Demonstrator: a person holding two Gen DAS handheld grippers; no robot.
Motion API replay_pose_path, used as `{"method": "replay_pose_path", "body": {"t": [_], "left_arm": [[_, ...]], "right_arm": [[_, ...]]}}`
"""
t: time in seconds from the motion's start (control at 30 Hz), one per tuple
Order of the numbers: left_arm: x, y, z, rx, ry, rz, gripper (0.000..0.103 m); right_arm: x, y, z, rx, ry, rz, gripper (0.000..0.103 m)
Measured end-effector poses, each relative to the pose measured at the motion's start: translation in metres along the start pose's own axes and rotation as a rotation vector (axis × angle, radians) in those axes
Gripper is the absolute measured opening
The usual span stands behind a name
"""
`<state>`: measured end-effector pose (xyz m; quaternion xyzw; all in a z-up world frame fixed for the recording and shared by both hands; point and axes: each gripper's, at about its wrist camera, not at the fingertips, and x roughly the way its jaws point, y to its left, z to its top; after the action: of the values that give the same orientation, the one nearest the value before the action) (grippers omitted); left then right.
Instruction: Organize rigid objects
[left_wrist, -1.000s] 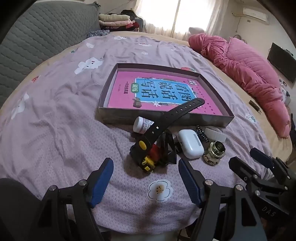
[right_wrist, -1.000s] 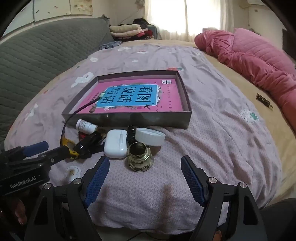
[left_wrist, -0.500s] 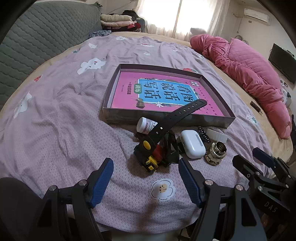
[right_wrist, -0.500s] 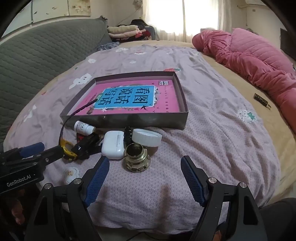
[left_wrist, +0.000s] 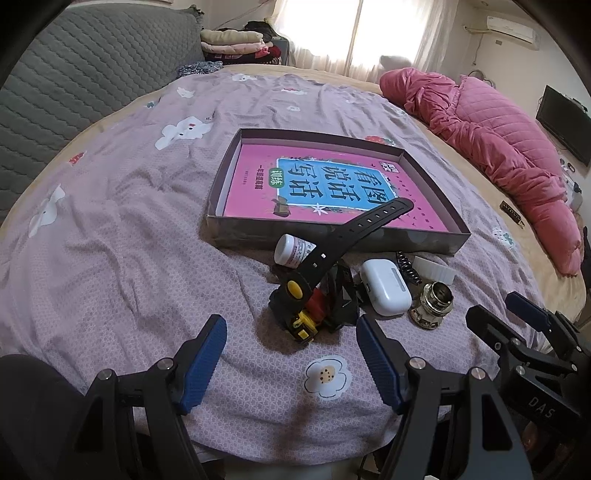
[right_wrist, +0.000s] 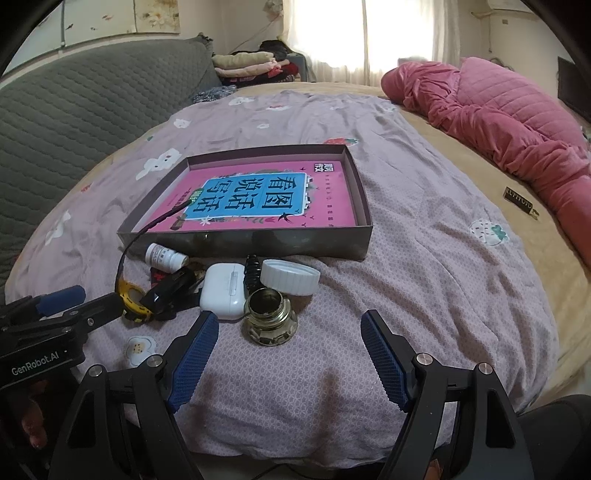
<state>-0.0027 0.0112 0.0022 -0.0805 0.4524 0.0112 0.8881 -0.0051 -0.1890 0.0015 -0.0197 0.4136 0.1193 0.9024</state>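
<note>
Small rigid objects lie in a loose heap on the bedsheet (left_wrist: 110, 229), just in front of both my grippers and just before the near wall of the shallow box (left_wrist: 456, 242), which holds a pink book (left_wrist: 332, 184). My left gripper (left_wrist: 291, 358) is wide open and holds nothing; straight ahead of it is the watch (left_wrist: 306, 295), whose black strap rises and leans over the box wall. I judge the strap bendy and springy, so I would take the stiff body, not the strap. My right gripper (right_wrist: 288, 347) is also wide open and empty; the brass metal fitting (right_wrist: 271, 319) sits just ahead of it, a little to its left. It looks heavy for its size and smooth, so the pads should close across its knurled base. Touching or almost touching it, further ahead, are the white earbud case (right_wrist: 221, 286), rounded and probably slippery, and the white ribbed cap (right_wrist: 290, 277), light and easy to pinch by the rim. The little white bottle (right_wrist: 164, 255) lies on its side further left and may roll. A black clip-like piece (right_wrist: 168, 291) lies between the watch and the case.
</note>
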Motion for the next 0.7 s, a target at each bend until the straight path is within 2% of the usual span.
{"method": "replay_pose_path", "body": {"t": [0.7], "left_arm": [[0.0015, 0.0041, -0.0001, -0.016, 0.007, 0.008, 0.072]], "right_arm": [[0.0009, 0.0008, -0.0005, 0.001, 0.004, 0.001, 0.08]]}}
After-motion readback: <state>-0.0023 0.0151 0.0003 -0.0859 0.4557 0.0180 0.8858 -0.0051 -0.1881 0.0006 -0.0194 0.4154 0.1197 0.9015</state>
